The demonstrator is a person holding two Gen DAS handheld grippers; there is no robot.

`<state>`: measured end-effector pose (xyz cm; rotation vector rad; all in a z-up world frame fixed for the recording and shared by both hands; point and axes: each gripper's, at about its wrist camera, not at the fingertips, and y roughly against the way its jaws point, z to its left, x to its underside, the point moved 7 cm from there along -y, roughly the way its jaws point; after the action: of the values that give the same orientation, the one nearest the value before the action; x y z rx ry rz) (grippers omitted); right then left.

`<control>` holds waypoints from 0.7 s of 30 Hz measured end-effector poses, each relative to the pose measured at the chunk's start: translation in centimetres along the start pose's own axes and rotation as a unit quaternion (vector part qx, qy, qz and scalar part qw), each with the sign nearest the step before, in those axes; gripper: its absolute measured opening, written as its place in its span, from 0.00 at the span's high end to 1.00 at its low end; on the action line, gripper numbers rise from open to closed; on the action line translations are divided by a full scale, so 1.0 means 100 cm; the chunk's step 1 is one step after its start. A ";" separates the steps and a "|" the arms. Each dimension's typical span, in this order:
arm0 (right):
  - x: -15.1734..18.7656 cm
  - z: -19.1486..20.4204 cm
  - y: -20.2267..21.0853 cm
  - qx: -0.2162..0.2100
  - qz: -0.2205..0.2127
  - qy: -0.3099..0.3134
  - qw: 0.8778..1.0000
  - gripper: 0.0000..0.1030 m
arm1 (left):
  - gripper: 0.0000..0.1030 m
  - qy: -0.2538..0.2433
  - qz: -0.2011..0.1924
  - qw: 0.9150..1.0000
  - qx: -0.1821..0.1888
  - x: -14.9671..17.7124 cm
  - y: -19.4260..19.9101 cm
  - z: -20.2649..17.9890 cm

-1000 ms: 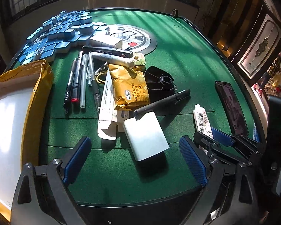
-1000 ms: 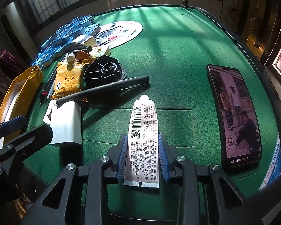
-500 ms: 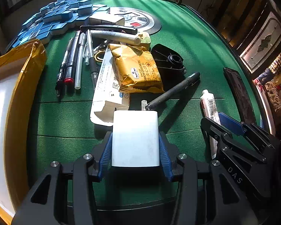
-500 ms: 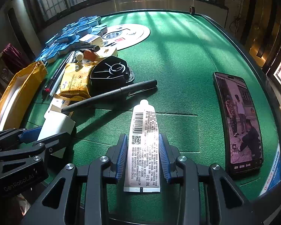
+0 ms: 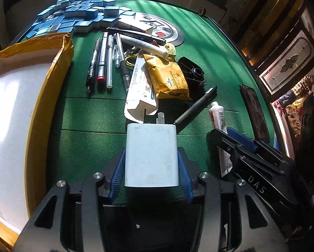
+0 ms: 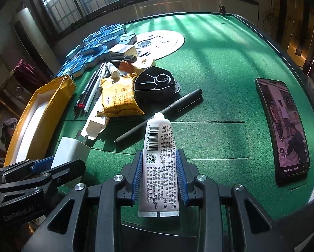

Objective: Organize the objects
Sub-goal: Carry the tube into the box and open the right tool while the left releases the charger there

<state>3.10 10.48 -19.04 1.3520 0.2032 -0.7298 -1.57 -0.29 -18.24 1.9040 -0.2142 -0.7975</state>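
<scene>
Gripping the white charger [image 5: 151,157] across its width, the left gripper [image 5: 150,168] sits nearest the yellow-lined box [image 5: 52,88], apparently the drop spot, on its left, while the right gripper [image 6: 159,174] pinches the tube [image 6: 159,163] lengthwise, farther off.

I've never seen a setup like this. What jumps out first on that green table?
Each gripper clamps something in the foreground: the left gripper a white charger block, the right gripper a white tube printed with a barcode. Beyond them lie a yellow cracker packet amid pens, blue tiles heaped at the far left, and a lit phone on the right.
</scene>
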 end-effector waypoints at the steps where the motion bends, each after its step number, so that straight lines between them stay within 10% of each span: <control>1: -0.002 0.007 0.003 -0.013 -0.001 0.001 1.000 0.73 | 0.56 0.006 -0.003 1.000 0.007 0.000 0.006 0.001; 14: -0.015 0.202 0.014 -0.202 0.013 0.134 0.970 0.73 | 0.56 0.115 -0.075 0.990 -0.021 -0.014 0.121 0.110; 21: -0.008 0.271 -0.019 -0.205 0.053 0.170 0.962 0.73 | 0.56 0.202 -0.078 0.974 -0.068 -0.006 0.121 0.200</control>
<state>-5.98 -14.57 -13.72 1.0708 0.5232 -0.3345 -11.93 -20.51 -12.86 1.9222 0.2379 -0.4964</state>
